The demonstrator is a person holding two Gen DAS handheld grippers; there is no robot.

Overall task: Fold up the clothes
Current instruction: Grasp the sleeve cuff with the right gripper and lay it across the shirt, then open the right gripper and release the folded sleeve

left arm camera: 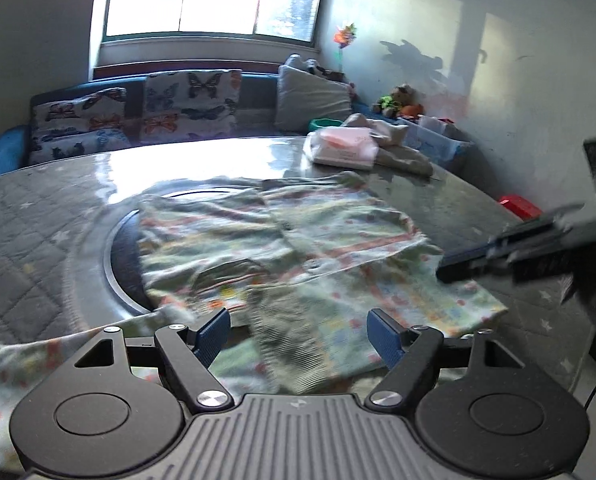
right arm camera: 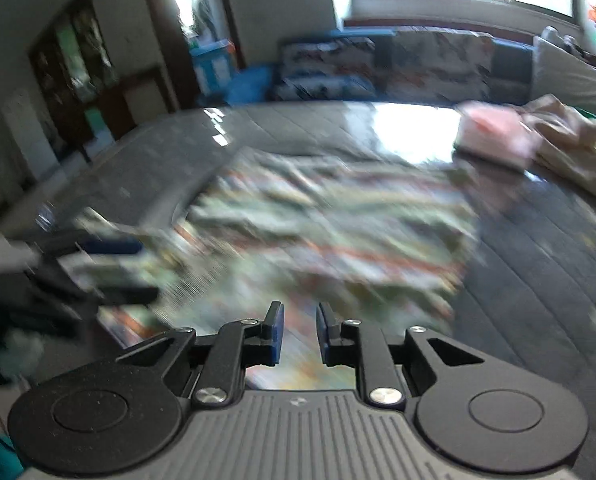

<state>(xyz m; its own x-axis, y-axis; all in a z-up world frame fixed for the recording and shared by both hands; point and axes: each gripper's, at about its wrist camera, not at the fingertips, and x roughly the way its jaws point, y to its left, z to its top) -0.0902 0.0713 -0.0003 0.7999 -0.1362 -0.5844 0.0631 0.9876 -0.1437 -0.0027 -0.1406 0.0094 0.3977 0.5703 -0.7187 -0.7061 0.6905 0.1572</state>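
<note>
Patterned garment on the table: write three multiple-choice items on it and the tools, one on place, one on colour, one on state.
1. Where does the patterned garment lie?
A. spread on the grey table
B. on the sofa
C. on the floor

2. What colour are the left tool pads?
A. red
B. blue
C. white

3. How do the right tool jaws stand?
A. clamped on the pink packet
B. narrowly apart, gripping nothing
C. clamped on a cushion

Answers: 1 A, it lies flat on the tabletop; 2 B, both ribbed pads are blue; 3 B, a clear gap shows between the pads.
</note>
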